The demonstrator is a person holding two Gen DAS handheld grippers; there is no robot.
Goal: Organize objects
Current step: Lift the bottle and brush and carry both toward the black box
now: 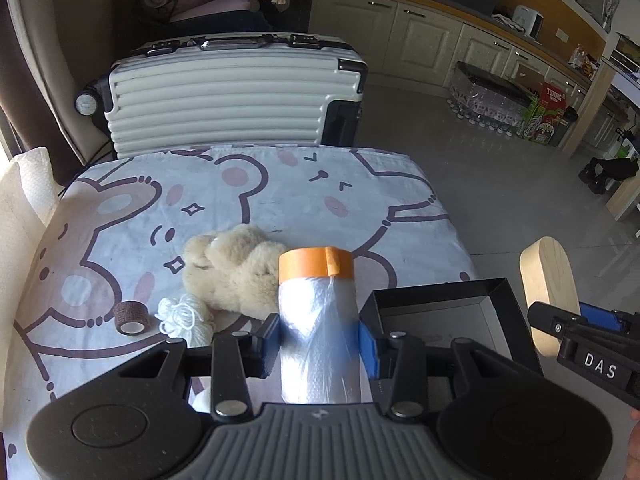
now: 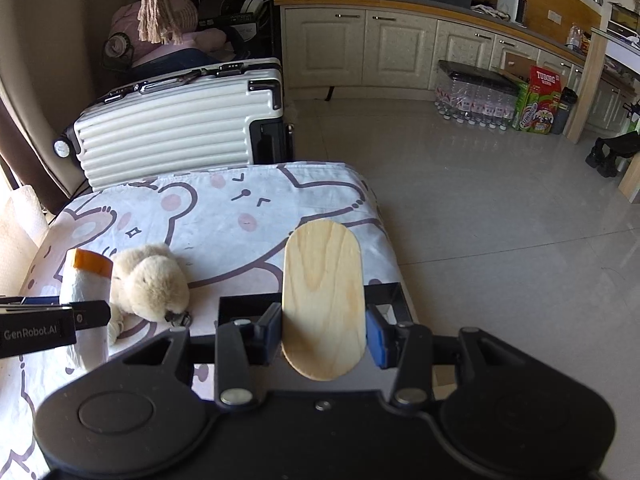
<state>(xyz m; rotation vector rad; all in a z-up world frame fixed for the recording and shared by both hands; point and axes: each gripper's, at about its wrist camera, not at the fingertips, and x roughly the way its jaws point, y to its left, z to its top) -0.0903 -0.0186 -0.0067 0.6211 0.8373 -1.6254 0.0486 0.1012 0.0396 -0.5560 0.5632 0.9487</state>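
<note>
Left gripper [image 1: 319, 339]: clamped on plastic-film roll [image 1: 316, 320].
Right gripper [image 2: 323, 335]: clamped on wooden oval board [image 2: 323, 300].
Surface: bear-print cloth [image 1: 248, 192]; plush toy [image 1: 236, 268] beside the roll.
Room: white suitcase [image 1: 224, 96] behind.

Roll of clear plastic film with orange tape band [image 1: 316, 320]: upright, clamped between blue pads, above tablecloth.
Oval pale wooden board [image 2: 324, 300]: upright, clamped, over open black box [image 1: 440, 312].
Beige plush toy [image 1: 236, 268], white yarn bundle [image 1: 186, 320], brown tape roll [image 1: 131, 317]: lying on cloth.

Daylight is admitted from the left of the suitcase [image 1: 224, 92]; floor glare, dark vignetted corners and fisheye bending are observed.
</note>
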